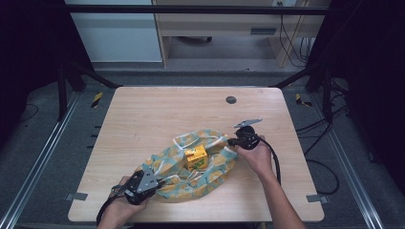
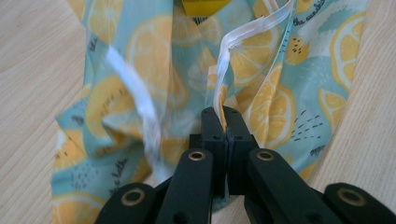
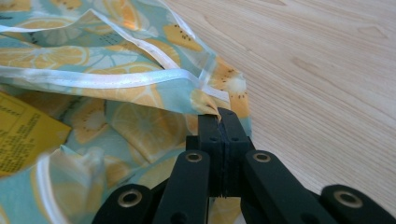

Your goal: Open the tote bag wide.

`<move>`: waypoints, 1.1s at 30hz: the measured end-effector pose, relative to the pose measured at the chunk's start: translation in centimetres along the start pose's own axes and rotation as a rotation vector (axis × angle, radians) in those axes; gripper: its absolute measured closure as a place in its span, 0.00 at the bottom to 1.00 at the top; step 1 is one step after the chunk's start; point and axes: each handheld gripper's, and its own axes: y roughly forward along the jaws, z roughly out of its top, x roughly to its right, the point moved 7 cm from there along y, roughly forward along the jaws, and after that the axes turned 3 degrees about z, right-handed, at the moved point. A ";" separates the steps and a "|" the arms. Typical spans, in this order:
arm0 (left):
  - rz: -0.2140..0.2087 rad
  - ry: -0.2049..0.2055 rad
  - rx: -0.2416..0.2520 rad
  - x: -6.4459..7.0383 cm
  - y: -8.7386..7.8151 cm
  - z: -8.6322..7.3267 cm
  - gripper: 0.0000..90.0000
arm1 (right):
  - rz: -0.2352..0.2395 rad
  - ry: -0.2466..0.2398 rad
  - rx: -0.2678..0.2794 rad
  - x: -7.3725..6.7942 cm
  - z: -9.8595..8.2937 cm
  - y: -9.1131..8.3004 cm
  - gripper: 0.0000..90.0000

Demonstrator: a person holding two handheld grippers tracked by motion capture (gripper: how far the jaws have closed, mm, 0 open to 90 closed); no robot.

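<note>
Lemon-printed teal fabric, a tote bag point(image 1: 191, 167) with white handles, lies crumpled on the near half of my wooden table point(image 1: 143, 114), and a yellow box point(image 1: 196, 158) sits in its open middle. My left gripper point(image 2: 223, 122) has its jaws closed on a white handle strap point(image 2: 223, 70) at the bag's near-left end, while my right gripper point(image 3: 219, 122) pinches the white-trimmed rim point(image 3: 116, 78) at the far-right end. The box's print is too small to read, and folds hide how deep it sits.

Left hand-held gripper point(image 1: 152, 177) and right hand-held gripper point(image 1: 233, 141), jaws clamped together.
</note>
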 end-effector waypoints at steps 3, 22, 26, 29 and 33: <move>-0.006 -0.004 -0.013 0.0 0.1 -0.1 1.00 | 0.001 0.025 -0.001 0.5 -0.3 0.1 1.00; -0.001 -0.009 -0.037 -0.2 0.3 -0.7 1.00 | -0.040 0.019 -0.008 1.5 -0.5 0.4 1.00; -0.010 -0.004 -0.040 -0.1 0.3 -0.6 1.00 | -0.059 0.011 -0.010 1.6 -0.4 0.5 1.00; -0.015 -0.005 -0.049 0.0 0.3 -0.7 1.00 | -0.078 -0.007 -0.008 1.6 -0.3 0.5 1.00; -0.022 -0.001 -0.053 0.2 0.4 -0.7 1.00 | -0.088 -0.013 -0.014 1.6 -0.1 0.6 1.00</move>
